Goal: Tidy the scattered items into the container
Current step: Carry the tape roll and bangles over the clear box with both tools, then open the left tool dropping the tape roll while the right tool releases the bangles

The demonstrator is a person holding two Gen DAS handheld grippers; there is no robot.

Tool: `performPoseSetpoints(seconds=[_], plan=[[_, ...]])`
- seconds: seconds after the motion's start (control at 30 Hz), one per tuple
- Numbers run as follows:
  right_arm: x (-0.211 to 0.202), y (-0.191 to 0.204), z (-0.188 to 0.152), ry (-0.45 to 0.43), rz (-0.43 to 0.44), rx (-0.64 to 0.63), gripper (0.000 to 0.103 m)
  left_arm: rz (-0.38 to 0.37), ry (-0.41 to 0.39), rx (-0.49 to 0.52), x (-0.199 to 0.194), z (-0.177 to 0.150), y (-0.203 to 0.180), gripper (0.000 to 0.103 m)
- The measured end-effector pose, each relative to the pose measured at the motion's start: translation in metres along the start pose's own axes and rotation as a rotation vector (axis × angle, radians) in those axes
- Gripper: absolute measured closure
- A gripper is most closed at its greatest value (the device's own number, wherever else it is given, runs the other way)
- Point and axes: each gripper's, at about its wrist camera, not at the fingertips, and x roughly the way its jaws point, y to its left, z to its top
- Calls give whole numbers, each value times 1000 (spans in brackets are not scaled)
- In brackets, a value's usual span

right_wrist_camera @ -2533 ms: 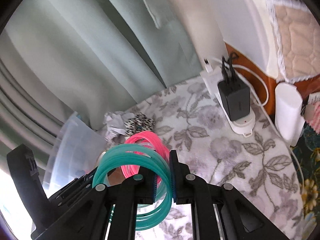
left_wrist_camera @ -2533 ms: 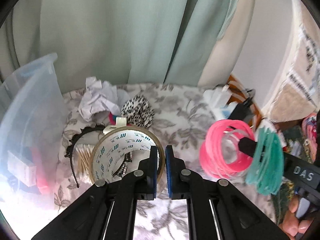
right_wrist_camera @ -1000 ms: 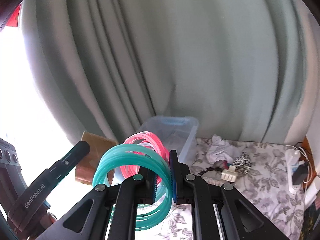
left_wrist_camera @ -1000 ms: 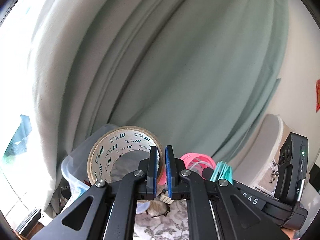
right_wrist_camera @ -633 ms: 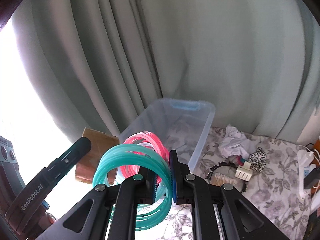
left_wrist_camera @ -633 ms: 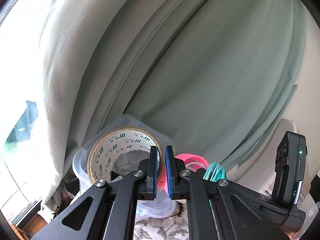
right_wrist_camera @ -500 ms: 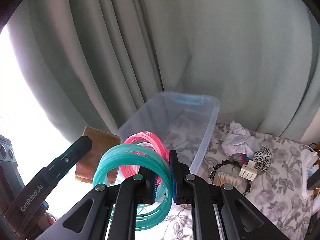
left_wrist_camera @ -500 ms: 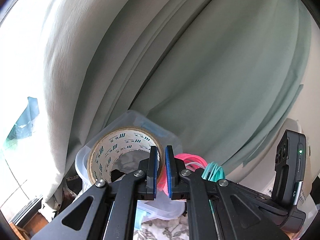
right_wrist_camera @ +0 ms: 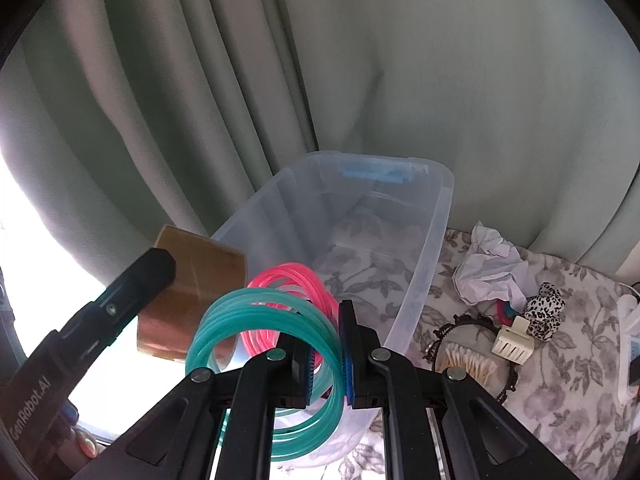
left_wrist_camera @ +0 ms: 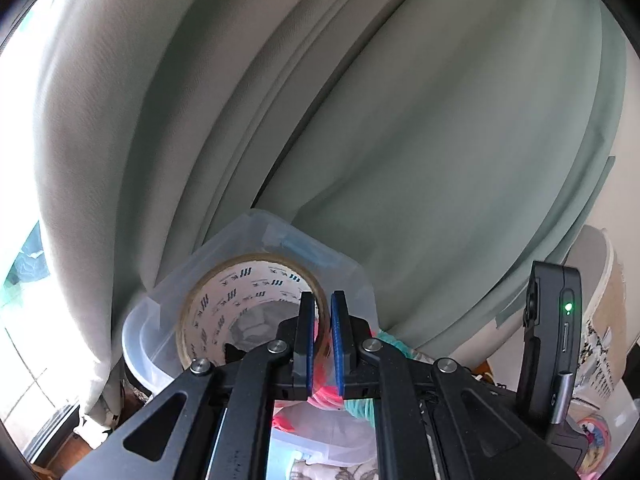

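Left gripper: black frame, blue pads, jaws clamped on the wall of a tape roll. Roll: brown packing tape, white core printed with small dark marks, held upright in the air, just before the container's near left rim.

Right gripper: jaws clamped on a bundle of thin plastic hoops, held in the air at the container's near end. Teal hoops: translucent, several stacked, nearest the camera. Pink hoops: same kind, behind the teal.

Container: clear plastic tub, blue handle at the far end; floral cloth shows through its floor. Stands against the green curtain.

On the floral cloth, right of the tub: crumpled white paper, black headband, cotton swabs, cream hair claw, leopard-print scrunchie.
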Motion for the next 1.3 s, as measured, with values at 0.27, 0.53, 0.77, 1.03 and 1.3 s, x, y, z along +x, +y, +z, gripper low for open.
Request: performPoseSetpoints(seconds=[0.27, 0.53, 0.77, 1.03, 1.3], plan=[[17, -2, -1, 37, -9, 3, 91, 26, 40, -27, 7, -11, 13, 95], [30, -3, -4, 59, -21, 3, 91, 49, 77, -38, 17, -19, 21, 95], [29, 5, -3, 63, -47, -23, 87, 60, 98, -44, 30, -23, 27, 95], [34, 13, -2, 72, -57, -49, 87, 83, 100, -56, 25, -20, 33, 95], [32, 20, -2, 78, -82, -69, 71, 103, 112, -45, 24, -18, 26, 95]])
